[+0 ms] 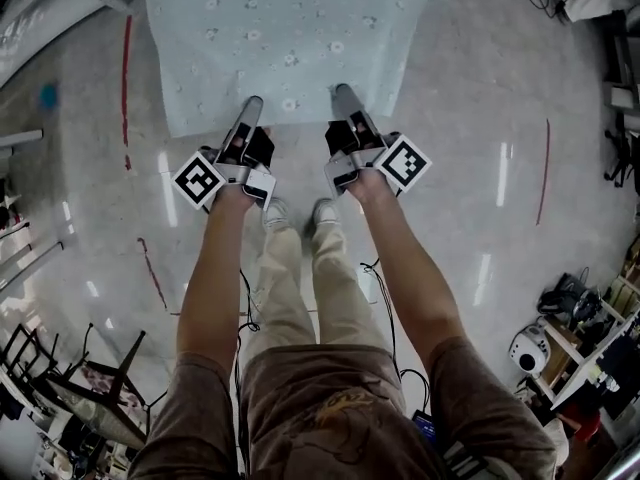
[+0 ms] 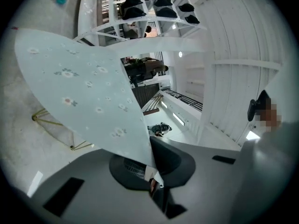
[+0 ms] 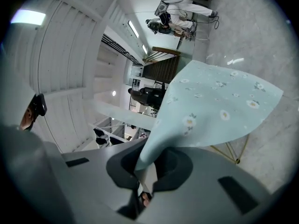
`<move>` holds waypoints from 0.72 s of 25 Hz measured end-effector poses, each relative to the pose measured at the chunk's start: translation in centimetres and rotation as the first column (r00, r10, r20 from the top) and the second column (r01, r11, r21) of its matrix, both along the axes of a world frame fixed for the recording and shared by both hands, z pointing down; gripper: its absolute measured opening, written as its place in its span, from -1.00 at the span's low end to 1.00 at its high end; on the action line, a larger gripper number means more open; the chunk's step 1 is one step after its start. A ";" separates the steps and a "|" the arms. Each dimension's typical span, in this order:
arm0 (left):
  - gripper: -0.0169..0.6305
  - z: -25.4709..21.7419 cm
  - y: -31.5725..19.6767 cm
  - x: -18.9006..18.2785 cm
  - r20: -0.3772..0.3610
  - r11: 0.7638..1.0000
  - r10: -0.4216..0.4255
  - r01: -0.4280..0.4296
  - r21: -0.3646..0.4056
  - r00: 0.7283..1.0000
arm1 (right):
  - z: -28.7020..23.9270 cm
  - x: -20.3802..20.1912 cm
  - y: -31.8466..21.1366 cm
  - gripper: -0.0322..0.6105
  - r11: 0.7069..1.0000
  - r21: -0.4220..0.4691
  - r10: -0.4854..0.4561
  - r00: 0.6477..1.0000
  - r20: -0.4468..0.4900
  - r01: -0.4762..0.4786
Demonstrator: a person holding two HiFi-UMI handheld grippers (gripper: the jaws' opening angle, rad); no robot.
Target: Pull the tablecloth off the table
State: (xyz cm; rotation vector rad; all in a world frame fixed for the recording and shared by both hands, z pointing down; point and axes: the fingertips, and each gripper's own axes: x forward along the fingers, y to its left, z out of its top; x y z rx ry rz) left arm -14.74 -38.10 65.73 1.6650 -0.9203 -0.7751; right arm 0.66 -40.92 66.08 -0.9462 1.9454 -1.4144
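Head view: left tool [image 1: 253, 102], right tool [image 1: 341, 90] each clamped on tablecloth [image 1: 290, 38] edge, seemingly taut.

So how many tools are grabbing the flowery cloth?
2. The left tool pinches the near edge of the tablecloth at its left; the right tool pinches that edge at its right. No others show.

Bright overhead light, floor [image 1: 480, 168] glare, fisheye edges dark.

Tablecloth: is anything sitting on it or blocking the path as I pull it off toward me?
Nothing visible. The tablecloth carries no objects in the head view, and both the left gripper and right gripper are shut on its near edge. Only bare floor lies between it and the person's shoes.
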 end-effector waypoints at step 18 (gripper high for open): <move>-0.89 -13.6 -1.1 -1.3 0.069 0.997 -0.007 0.001 0.082 0.998 | -13.6 -1.5 -0.7 -0.85 0.997 0.076 0.009 0.990 -0.143 0.002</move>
